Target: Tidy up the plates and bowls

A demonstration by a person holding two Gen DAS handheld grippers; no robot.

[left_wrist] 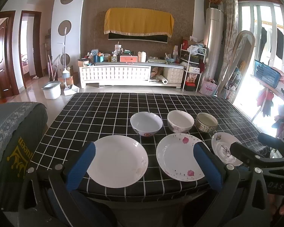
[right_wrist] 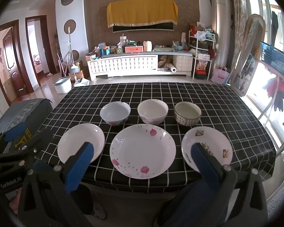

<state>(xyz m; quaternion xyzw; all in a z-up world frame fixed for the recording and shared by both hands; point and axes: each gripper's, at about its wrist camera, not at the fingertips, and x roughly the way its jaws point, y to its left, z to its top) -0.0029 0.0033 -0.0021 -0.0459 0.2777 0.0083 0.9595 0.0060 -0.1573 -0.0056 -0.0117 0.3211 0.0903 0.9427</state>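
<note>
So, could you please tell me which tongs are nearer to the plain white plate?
Left. The left tongs sit open just before the plain white plate; the right tongs are further right, facing the pink-flowered plate.

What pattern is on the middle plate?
Pink flowers with small grey specks on the white middle plate, clearest from the right wrist.

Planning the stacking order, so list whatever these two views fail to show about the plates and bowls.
- Small decal plate: left wrist view, near right part hidden behind the right gripper.
- Plain white plate: right wrist view, near edge covered by a blue finger.
- Patterned bowl: contents unclear in both views; glare.
- Left gripper: open, empty.
</note>
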